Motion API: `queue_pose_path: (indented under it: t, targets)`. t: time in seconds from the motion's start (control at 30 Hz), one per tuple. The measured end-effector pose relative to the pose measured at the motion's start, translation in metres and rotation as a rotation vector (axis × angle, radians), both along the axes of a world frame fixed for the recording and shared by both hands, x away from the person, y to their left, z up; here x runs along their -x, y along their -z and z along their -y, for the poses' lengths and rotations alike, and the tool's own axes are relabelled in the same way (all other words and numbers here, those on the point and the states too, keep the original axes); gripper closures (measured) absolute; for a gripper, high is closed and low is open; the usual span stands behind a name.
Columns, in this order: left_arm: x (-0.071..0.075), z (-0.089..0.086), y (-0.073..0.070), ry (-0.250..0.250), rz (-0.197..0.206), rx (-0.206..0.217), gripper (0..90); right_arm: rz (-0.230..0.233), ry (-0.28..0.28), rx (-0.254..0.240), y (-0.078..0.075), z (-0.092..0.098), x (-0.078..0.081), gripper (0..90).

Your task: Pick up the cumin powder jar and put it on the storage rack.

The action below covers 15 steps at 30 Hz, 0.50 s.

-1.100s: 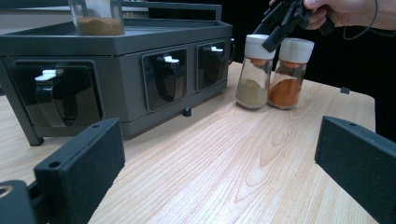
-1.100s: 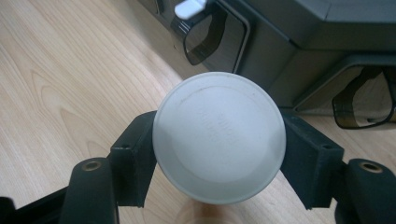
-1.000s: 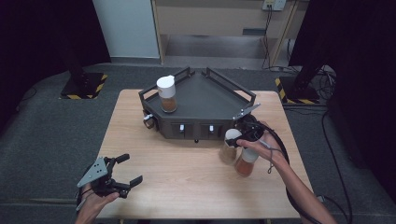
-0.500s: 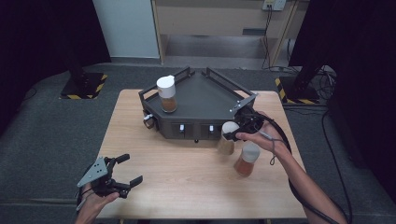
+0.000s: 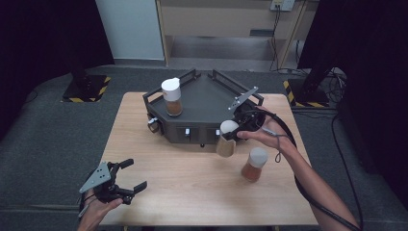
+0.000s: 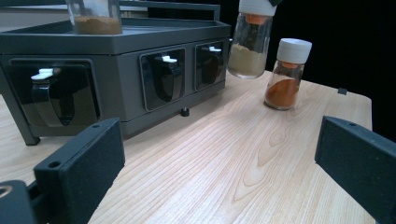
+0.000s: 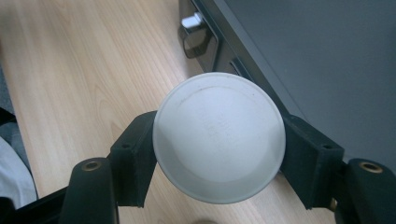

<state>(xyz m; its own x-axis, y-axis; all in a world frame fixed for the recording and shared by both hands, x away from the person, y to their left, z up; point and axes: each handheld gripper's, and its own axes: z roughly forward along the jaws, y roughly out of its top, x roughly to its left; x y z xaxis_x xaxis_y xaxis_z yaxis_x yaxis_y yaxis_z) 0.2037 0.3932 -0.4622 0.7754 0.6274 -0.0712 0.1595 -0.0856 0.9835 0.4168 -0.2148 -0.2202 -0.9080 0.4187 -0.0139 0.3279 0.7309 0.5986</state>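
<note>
The right gripper [image 5: 239,129] has its fingers clamped on the white cap of a pale spice jar [image 5: 226,140], which hangs above the counter [image 5: 183,183] just in front of the dark rack [image 5: 204,98]. Held by the cap alone, it could swing, clip the rack's edge or slip out. The left gripper [image 5: 129,182] rests with fingers apart. Three jars: one held, an orange jar [image 5: 254,164] on the counter, a brown jar [image 5: 172,96] on the rack.

Jar body [image 7: 219,144] under cap (hidden)
</note>
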Motion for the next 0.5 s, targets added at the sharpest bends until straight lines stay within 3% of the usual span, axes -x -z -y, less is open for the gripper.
queue_pose_path:
  t: [0.5]
  targets:
    - [0.0, -0.001, 0.001, 0.002, -0.001, 0.006, 0.2, -0.018, -0.105, -0.008, -0.025, -0.025, -0.012, 34.2]
